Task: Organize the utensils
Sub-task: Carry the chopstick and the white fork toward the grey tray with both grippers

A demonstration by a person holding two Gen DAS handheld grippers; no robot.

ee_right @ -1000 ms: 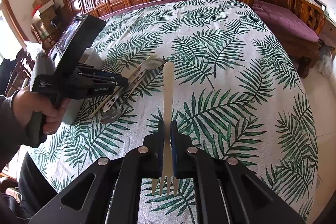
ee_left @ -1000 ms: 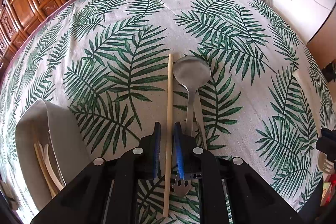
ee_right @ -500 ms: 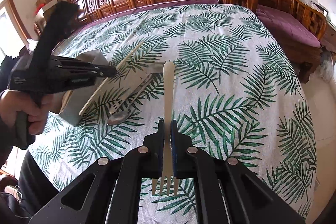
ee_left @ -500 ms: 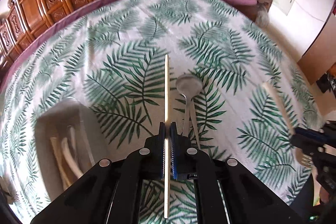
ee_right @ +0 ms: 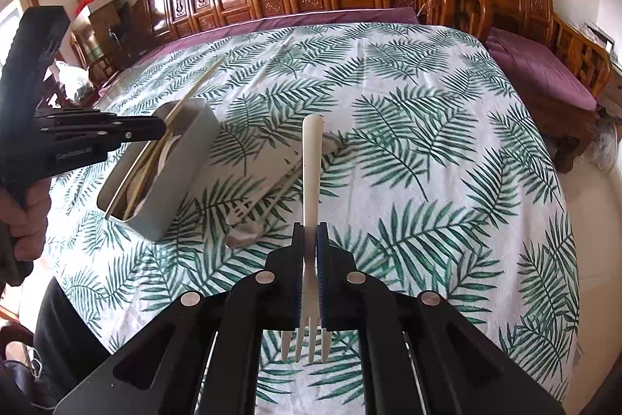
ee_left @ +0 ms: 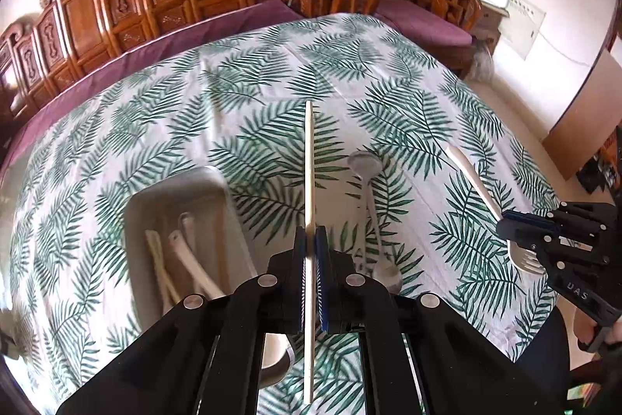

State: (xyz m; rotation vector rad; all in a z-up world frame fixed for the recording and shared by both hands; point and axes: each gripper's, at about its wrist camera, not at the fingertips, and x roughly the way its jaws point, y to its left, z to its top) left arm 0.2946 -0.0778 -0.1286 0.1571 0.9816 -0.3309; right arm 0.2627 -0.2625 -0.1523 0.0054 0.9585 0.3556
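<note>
Pale chopstick (ee_left: 309, 158) and white-handled fork (ee_right: 312, 166) aloft; spoon (ee_left: 365, 166) beside grey box (ee_right: 182, 158).

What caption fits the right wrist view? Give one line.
Right gripper clamps a white fork above the leaf-print tablecloth, utensil tin to its left.

Each wrist camera looks forward, angled down, close above the palm-leaf printed tablecloth (ee_left: 241, 127); both show the rectangular grey metal tray (ee_right: 186, 158).
</note>
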